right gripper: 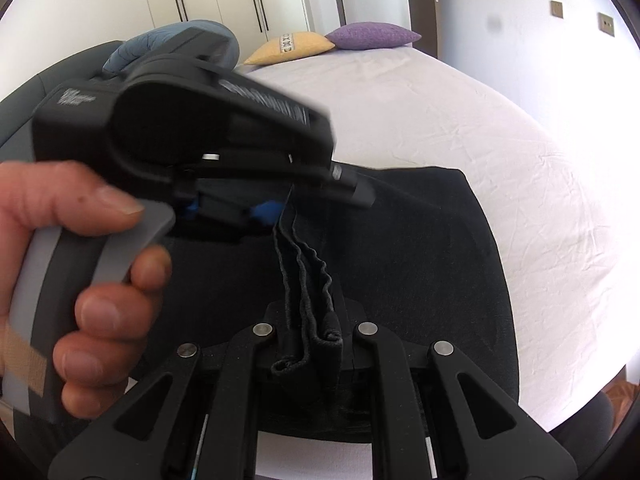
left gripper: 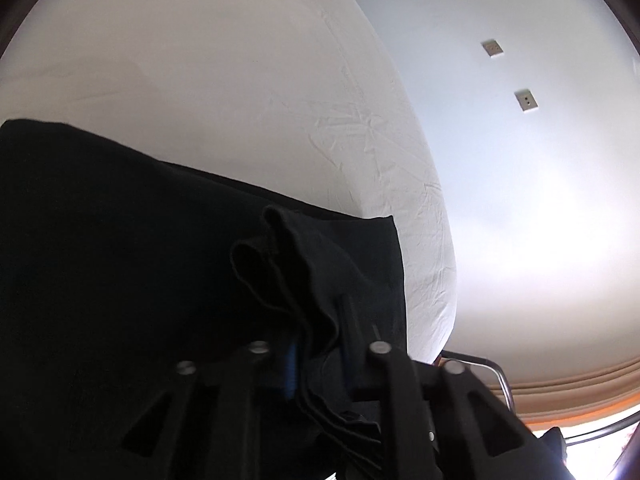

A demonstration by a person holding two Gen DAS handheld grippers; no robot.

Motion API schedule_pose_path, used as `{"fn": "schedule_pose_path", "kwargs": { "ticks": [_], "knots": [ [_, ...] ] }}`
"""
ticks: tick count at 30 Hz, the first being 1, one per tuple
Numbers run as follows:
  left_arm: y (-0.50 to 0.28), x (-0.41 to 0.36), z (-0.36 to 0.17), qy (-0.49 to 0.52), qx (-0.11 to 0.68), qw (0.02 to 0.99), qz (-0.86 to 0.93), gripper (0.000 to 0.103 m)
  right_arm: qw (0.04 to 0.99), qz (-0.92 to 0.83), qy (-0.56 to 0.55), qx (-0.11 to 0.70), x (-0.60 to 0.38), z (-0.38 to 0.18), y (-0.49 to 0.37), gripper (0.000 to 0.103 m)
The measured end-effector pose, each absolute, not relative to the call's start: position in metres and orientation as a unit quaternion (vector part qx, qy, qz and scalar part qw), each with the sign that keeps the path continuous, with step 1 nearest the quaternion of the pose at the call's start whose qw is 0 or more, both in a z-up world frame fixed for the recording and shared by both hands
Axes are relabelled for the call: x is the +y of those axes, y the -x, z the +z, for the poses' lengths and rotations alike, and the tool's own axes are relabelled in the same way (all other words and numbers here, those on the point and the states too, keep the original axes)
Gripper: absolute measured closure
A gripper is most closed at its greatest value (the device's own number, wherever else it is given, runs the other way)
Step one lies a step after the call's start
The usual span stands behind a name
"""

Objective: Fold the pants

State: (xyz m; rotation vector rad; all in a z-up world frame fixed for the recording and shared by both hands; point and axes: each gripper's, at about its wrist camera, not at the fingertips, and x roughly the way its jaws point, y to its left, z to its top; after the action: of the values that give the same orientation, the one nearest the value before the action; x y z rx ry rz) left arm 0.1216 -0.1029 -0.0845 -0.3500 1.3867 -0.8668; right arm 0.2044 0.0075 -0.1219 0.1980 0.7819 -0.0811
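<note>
While both grippers pinch the stacked edge of the black pants, the step in hand appears to be carrying that edge across the garment to make a fold. The right gripper has its jaws pressed together on several bunched layers of hem or waistband. The left gripper likewise has its jaws clamped on a gathered fold of the same cloth; in the right wrist view it sits just beyond and to the left of the right one, held by the person's hand.

To do this step well, keep both grips level with each other, hold the edge taut between them, and lay it down square to the far edge of the cloth so that no layer slips out.

The pants lie on the white bed, at its near end.

Count: one pair of pants, two grippers, one visible hand, two pillows, yellow and purple, at the far end.
</note>
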Motion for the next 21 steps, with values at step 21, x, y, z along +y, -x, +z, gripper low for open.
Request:
{"fn": "schedule_pose_path", "kwargs": {
  "ticks": [21],
  "knots": [
    [-0.186,-0.006,-0.065,-0.001,0.616,0.705,-0.35,0.096,0.896,0.103,-0.062,0.427,0.132,-0.126,-0.228,0.09]
  ]
}}
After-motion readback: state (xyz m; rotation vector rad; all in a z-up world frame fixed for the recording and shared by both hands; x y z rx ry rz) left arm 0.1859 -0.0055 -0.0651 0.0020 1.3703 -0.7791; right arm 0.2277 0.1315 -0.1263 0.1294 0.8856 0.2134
